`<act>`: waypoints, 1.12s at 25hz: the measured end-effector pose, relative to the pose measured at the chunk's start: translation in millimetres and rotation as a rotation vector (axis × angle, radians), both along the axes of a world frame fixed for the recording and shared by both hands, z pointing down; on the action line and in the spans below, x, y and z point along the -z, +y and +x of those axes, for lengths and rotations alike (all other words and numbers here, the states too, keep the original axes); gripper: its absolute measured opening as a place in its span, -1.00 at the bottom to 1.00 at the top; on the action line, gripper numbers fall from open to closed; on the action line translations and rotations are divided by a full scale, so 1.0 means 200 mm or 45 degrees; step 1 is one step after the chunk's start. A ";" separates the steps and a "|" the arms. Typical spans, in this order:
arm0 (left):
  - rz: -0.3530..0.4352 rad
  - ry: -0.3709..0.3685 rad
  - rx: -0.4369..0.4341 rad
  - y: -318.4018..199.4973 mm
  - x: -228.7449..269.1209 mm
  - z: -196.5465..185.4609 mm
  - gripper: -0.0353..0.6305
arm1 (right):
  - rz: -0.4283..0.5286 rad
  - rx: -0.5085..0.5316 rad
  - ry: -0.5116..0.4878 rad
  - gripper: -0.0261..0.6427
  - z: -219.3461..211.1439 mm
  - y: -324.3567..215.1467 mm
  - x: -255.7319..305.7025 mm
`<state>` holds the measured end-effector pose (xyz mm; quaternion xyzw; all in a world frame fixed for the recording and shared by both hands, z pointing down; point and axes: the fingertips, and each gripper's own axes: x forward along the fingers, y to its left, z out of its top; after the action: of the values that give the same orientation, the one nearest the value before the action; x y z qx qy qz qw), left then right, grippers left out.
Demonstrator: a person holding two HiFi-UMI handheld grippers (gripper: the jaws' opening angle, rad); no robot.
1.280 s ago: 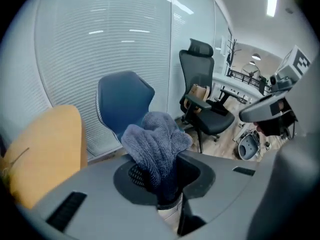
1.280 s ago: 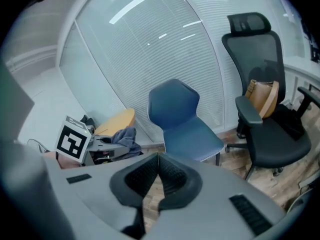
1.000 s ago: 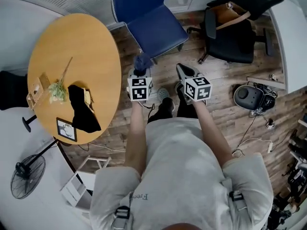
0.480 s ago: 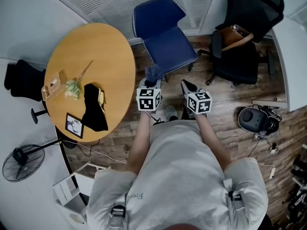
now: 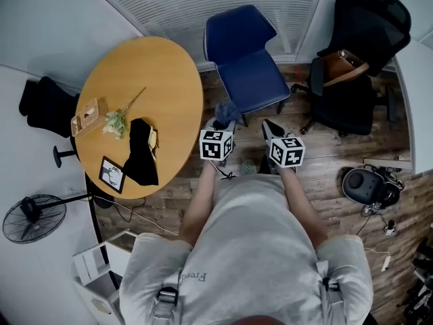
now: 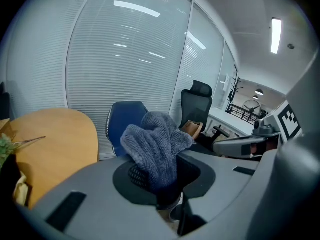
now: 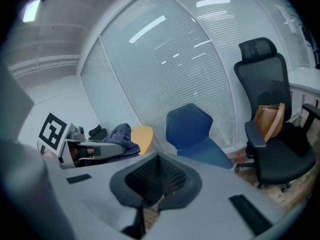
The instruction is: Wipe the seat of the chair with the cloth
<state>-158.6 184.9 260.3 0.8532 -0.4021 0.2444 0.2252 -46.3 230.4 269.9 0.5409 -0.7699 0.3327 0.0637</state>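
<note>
left gripper (image 6: 165, 186) clamped on a bunched grey cloth (image 6: 155, 144), right gripper (image 7: 159, 176) closed and empty — both short of the blue chair (image 5: 257, 80); loose folds could slip free mid-wipe.

— What fills the room?
— A round wooden table (image 5: 145, 80) on the left and a black office chair (image 5: 352, 93) on the right, both on a wood-plank floor (image 5: 325, 161).
— And the walls?
— White slatted blinds (image 5: 196, 2) run along the floor's far edge; a ceiling strip light (image 6: 275, 35) glows.

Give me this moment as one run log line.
left gripper: shut on cloth | right gripper: shut, empty | blue chair: ahead, cloth not on seat | wipe: not yet started
</note>
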 end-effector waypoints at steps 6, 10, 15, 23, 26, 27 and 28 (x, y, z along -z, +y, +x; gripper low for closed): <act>-0.014 -0.004 -0.006 0.02 -0.02 0.02 -0.63 | -0.014 -0.024 0.000 -0.85 0.05 0.03 -0.02; -0.021 0.011 -0.008 0.03 -0.03 0.04 -0.63 | -0.027 -0.044 -0.005 -0.85 0.08 0.05 -0.03; -0.023 0.023 -0.003 0.03 -0.02 0.04 -0.63 | -0.032 -0.051 0.006 -0.85 0.09 0.06 -0.03; -0.020 0.043 0.009 0.02 -0.02 0.02 -0.63 | -0.039 -0.061 0.011 -0.85 0.09 0.06 -0.05; -0.020 0.051 0.014 0.02 -0.01 0.00 -0.63 | -0.040 -0.058 0.014 -0.85 0.08 0.06 -0.05; -0.021 0.052 0.015 0.02 -0.01 0.00 -0.63 | -0.041 -0.058 0.015 -0.86 0.07 0.06 -0.05; -0.022 0.053 0.017 0.02 -0.01 -0.01 -0.63 | -0.042 -0.058 0.015 -0.86 0.07 0.07 -0.05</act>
<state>-160.1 189.4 262.9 0.8534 -0.4007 0.2288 0.2425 -32.9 243.5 279.5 0.5592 -0.7513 0.3435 0.0696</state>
